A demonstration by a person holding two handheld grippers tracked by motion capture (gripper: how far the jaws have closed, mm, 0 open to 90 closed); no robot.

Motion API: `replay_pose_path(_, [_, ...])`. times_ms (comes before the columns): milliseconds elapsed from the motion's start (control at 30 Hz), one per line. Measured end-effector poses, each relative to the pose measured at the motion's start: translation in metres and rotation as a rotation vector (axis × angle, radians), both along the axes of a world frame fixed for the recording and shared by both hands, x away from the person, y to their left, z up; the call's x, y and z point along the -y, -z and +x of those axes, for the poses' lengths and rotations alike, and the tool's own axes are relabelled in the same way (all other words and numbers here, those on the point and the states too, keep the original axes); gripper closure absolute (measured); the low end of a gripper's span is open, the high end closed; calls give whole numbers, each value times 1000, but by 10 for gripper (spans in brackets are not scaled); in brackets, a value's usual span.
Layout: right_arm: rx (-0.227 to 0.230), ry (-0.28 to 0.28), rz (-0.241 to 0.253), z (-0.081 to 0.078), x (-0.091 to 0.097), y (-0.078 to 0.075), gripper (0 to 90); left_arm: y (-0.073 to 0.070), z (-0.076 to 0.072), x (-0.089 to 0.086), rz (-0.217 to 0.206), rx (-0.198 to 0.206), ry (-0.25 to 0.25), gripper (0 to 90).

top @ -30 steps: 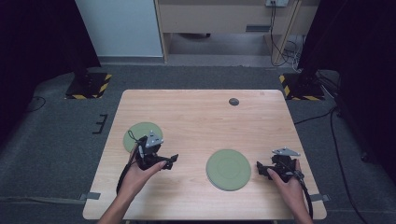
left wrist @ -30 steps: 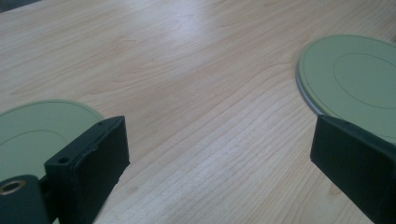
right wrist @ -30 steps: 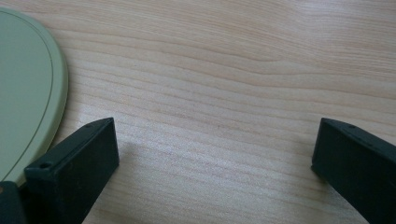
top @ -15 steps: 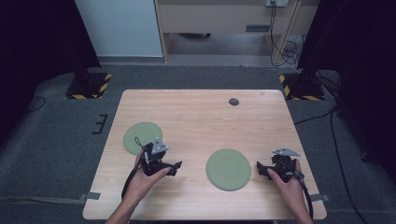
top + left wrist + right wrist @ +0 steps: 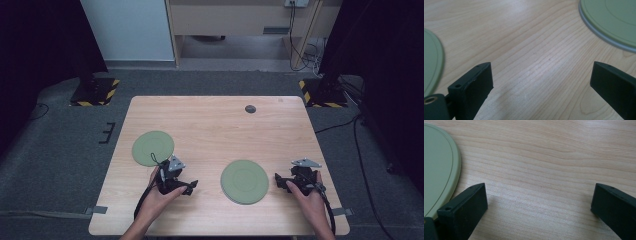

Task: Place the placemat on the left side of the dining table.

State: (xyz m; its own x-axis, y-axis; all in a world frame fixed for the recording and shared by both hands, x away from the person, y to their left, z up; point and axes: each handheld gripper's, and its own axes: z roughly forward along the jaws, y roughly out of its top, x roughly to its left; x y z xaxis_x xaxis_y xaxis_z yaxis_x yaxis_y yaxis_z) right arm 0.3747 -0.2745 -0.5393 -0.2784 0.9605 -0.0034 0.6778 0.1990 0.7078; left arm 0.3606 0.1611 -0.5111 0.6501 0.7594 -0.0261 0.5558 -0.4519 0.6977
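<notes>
Left gripper [image 5: 189, 187] low over table, jaws spread wide, empty. Right gripper [image 5: 280, 179] likewise wide, empty. Forearms enter from below.

No readable text, labels, brands or numbers anywhere. The only sign-like marks are the yellow-and-black hazard stripes on the two black floor stand bases [image 5: 94, 92] [image 5: 324, 95], off the far corners of the light wooden worktop [image 5: 215, 125]. The round pale-green flat discs [image 5: 153, 148] [image 5: 245, 181] on the worktop carry only plain concentric ring lines, no lettering.
</notes>
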Motion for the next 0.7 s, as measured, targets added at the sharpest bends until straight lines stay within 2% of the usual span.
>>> replay_pose_path(300, [0,0,1,0,0,0,9,16,3,17,15,-19,26,36])
replay_pose_path(433, [0,0,1,0,0,0,9,21,5,24,20,-13,34,35])
replay_pose_path(500, [0,0,1,0,0,0,9,24,6,27,21,3,33,21])
replay_pose_path(700, [1,-1,0,0,0,0,9,25,9,29,13,17,26,11])
